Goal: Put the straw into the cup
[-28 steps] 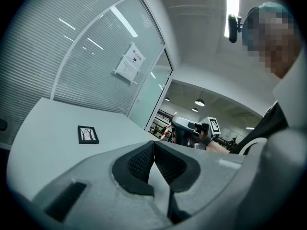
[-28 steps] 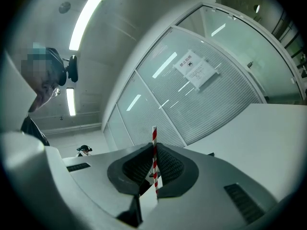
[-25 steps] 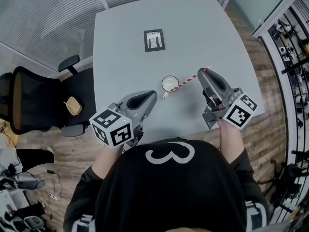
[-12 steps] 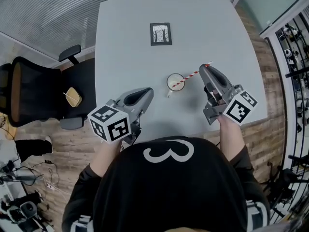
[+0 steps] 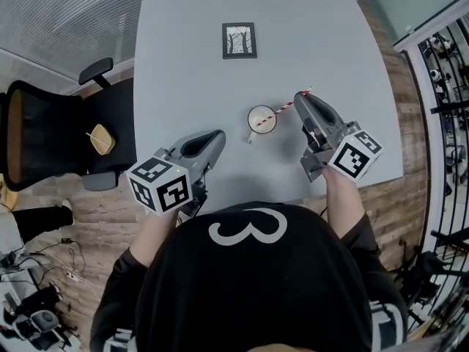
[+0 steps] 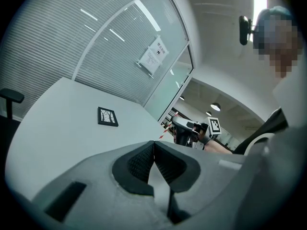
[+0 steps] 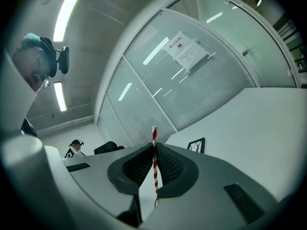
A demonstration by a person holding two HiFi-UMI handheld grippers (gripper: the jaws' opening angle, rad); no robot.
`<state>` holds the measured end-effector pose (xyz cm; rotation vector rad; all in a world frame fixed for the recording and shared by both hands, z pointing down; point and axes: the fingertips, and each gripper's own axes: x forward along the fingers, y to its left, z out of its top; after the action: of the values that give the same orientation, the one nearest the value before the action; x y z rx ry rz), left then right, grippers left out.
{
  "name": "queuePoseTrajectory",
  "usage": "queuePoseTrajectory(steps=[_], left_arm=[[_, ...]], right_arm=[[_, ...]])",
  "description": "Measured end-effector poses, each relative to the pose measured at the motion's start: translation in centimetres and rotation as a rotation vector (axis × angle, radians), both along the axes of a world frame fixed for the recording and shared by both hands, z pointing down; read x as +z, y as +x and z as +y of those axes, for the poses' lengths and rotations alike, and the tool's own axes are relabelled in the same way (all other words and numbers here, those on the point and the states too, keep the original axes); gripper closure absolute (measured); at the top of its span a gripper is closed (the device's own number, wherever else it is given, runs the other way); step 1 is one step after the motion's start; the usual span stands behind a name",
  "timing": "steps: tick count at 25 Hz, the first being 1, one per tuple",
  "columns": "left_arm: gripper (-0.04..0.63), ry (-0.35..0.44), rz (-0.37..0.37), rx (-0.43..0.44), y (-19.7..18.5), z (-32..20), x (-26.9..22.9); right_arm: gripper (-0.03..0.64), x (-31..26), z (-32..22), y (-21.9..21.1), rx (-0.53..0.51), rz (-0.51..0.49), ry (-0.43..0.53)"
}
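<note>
A white cup stands near the middle of the grey table. A red-and-white striped straw slants from the cup's mouth up to my right gripper, which is shut on its upper end just right of the cup. In the right gripper view the straw runs upright between the closed jaws. My left gripper hovers left of and nearer than the cup, shut with nothing in it. In the left gripper view the straw and the right gripper show in the distance; the cup is hidden.
A small black-framed picture lies flat on the table's far side, also seen as the picture in the left gripper view. A black office chair stands left of the table. Shelving lines the right wall.
The right gripper and straw keep their hold; the straw's lower end now sits at the cup's mouth. The head view has shifted slightly, and the left gripper has drifted a little left.
</note>
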<state>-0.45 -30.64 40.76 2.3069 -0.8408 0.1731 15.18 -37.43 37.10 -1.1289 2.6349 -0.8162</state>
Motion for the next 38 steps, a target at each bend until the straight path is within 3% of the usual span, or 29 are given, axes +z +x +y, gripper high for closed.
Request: queuePoseTrajectory(steps=[19,26,38], left_arm=[[0.580,-0.065,-0.019,-0.020,-0.2,-0.3,2.9],[0.579,-0.080,-0.035,-0.025,0.0,-0.2,3.3],[0.580,-0.106,-0.044,-0.026,-0.2,-0.1,4.3]], right_arm=[[0.588,5.6,-1.3,-0.6,0.009,0.061,-0.079],[0.588,6.5,-1.0,-1.4,-0.014,0.111,-0.050],[0.588,8.1,-0.9,-2.0,-0.014,0.102,-0.083]])
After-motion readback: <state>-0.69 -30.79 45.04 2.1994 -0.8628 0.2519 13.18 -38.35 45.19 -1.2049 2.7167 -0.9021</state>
